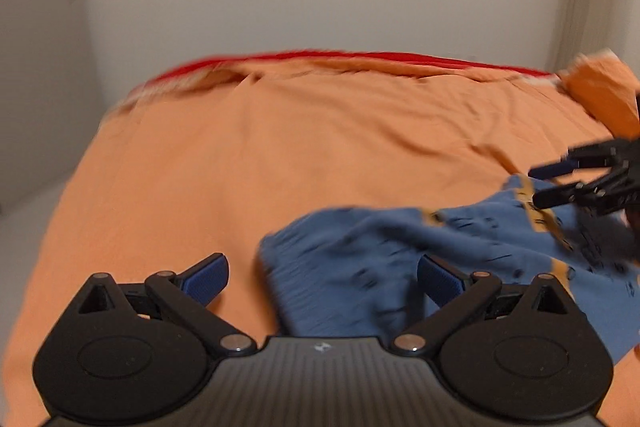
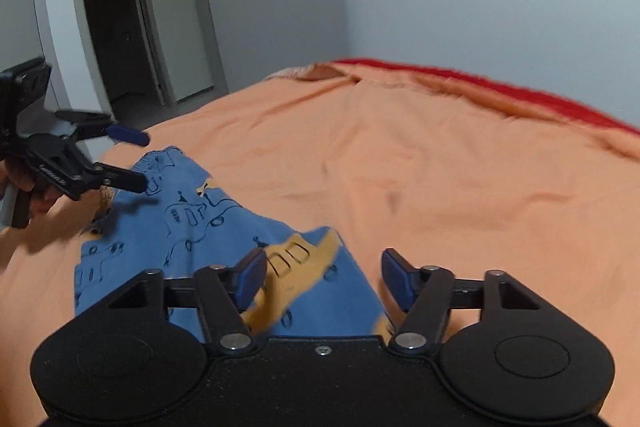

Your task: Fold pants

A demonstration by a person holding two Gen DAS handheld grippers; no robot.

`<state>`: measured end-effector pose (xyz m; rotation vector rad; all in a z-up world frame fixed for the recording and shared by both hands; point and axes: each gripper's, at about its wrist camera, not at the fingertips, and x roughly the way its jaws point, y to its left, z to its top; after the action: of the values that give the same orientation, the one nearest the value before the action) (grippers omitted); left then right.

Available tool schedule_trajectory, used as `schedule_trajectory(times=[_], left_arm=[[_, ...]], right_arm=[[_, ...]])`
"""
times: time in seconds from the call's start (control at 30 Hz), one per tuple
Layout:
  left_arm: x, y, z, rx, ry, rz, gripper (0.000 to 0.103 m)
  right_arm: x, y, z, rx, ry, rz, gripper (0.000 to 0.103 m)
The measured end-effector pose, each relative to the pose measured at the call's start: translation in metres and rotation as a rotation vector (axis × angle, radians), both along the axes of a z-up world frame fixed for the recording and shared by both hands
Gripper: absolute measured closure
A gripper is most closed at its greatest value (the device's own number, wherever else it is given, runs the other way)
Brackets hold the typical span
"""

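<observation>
Left hand-held gripper [image 1: 322, 279] spread wide, empty, over blue pants [image 2: 208, 223], right hand-held gripper [image 2: 324, 279] likewise agape, seemingly hovering.

Soft, even indoor light, both views smeared by motion blur.

Ahead of the left tongs [image 1: 322, 277] the pants [image 1: 420, 267] and the bed [image 1: 280, 147] look streaked and soft. Below the left tongs [image 2: 136, 159], seen from the right wrist, a faint shadow falls on the cloth. Fisheye bending curves the walls, and the corners go black.
</observation>
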<state>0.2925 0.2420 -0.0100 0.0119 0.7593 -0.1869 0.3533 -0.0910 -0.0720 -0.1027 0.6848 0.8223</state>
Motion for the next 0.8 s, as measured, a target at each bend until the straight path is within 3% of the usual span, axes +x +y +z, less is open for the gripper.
schedule_trajectory(times=[0.03, 0.07, 0.1, 0.13, 0.2, 0.33, 0.37, 0.4, 0.47, 0.5, 0.57, 0.63, 0.67, 0.73, 0.8], left_arm=[[0.002, 0.011, -0.004, -0.050, 0.019, 0.026, 0.001], [0.004, 0.019, -0.009, -0.094, 0.034, 0.042, 0.009], [0.006, 0.025, -0.012, -0.127, 0.041, 0.055, 0.019], [0.008, 0.028, -0.014, -0.137, 0.046, 0.077, 0.038], [0.011, 0.027, -0.018, -0.131, 0.048, 0.087, 0.041], [0.014, 0.004, -0.018, 0.010, 0.011, 0.059, 0.044], [0.016, 0.001, -0.018, 0.029, 0.016, 0.055, 0.044], [0.016, -0.001, -0.017, 0.034, 0.017, 0.053, 0.040], [0.014, 0.001, -0.013, 0.033, 0.022, 0.085, 0.015], [0.008, 0.001, -0.007, 0.040, 0.000, 0.121, 0.012], [-0.008, -0.005, 0.008, 0.035, -0.099, 0.126, 0.002], [-0.016, -0.022, 0.019, 0.037, -0.171, 0.090, 0.000], [-0.016, -0.035, 0.021, 0.044, -0.176, 0.065, 0.000], [-0.011, -0.063, 0.014, 0.079, -0.125, 0.012, 0.000], [-0.012, -0.088, -0.006, 0.211, -0.050, -0.006, 0.000]], right_arm=[[0.004, 0.008, -0.006, -0.008, 0.012, -0.004, 0.060], [0.006, 0.015, -0.011, -0.019, 0.018, -0.012, 0.077], [0.007, 0.018, -0.015, -0.033, 0.015, -0.030, 0.084], [0.006, 0.017, -0.015, -0.039, 0.011, -0.045, 0.093], [0.004, 0.011, -0.012, -0.045, -0.008, -0.069, 0.097], [-0.004, 0.015, -0.007, -0.127, -0.088, -0.087, 0.098], [-0.005, 0.016, -0.006, -0.144, -0.107, -0.105, 0.103], [-0.005, 0.011, -0.003, -0.168, -0.125, -0.145, 0.103], [-0.002, 0.001, 0.000, -0.167, -0.113, -0.206, 0.103], [-0.005, -0.003, 0.005, -0.150, -0.105, -0.210, 0.101], [-0.034, -0.002, 0.021, -0.171, -0.214, -0.176, 0.073], [-0.068, 0.002, 0.034, -0.179, -0.309, -0.167, 0.055], [-0.081, 0.004, 0.037, -0.170, -0.320, -0.166, 0.054], [-0.095, 0.011, 0.031, -0.156, -0.282, -0.161, 0.051], [-0.100, 0.021, 0.012, -0.235, -0.226, -0.142, 0.050]])
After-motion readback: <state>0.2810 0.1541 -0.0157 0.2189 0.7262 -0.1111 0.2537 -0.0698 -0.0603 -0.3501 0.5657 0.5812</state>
